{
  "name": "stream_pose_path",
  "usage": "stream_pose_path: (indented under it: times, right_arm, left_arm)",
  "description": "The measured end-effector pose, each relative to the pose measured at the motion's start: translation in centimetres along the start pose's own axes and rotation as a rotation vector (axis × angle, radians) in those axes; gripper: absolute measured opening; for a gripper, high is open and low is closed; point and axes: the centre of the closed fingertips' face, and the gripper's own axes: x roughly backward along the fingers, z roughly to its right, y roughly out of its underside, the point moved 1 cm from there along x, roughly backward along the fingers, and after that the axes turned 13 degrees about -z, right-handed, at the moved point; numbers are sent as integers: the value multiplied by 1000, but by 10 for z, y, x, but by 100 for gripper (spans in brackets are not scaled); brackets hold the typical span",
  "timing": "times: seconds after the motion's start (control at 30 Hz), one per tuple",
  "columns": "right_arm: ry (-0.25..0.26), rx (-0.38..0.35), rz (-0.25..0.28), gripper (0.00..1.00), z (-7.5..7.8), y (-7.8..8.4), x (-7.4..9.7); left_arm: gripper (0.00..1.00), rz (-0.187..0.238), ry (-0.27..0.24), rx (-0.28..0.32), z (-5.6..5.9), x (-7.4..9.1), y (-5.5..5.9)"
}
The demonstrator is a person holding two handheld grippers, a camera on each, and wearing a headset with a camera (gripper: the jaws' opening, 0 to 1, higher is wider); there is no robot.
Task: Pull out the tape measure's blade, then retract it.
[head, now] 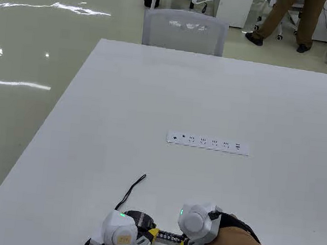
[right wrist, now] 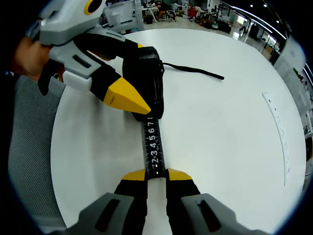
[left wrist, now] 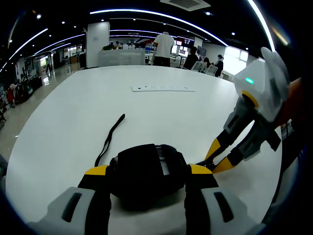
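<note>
The left gripper (left wrist: pixel 149 171) is closed on the black tape measure (left wrist: pixel 146 183). The case is squeezed between the two yellow tips, low in the middle of the left gripper view. The right gripper (right wrist: pixel 156 174) is closed on the end of the blade (right wrist: pixel 152 142), at the bottom of the right gripper view. The tip of the blade is pinched flat between its jaws.

A short piece of blade is stretched between the two grippers, and a few printed numbers can be read on it. In the head view both grippers are seen close together at the bottom edge of the frame. A thin black strap (head: pixel 132 190) is laid on the table, up and to the left of the case. The white table (head: pixel 213 92) is spread over most of that frame. A white power strip (head: pixel 208 143) is seen higher up, well apart from the grippers. A grey chair (head: pixel 184 30) is seen at the top edge.

The pull looks only just begun, since so little blade is out. More blade can likely be drawn out. The blade is not yet let back into the case, so that step is left to do.
</note>
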Motion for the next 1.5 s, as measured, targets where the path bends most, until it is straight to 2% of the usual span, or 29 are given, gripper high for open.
stream_pose_path:
  times: [0.47, 0.73, 1.27, 1.5]
  right_arm:
    - [0, 5, 7, 13, 0, -7, 1]
    - [-3, 9, 11, 13, 2, -11, -5]
    - [-7, 6, 14, 13, 0, -18, -4]
    - [-12, 10, 22, 13, 1, -20, -8]
  left_arm:
    - [56, 2, 3, 4, 1, 4, -1]
    - [57, 3, 2, 3, 1, 4, -2]
    - [57, 1, 7, 6, 0, 2, -1]
    - [57, 3, 8, 10, 1, 3, -1]
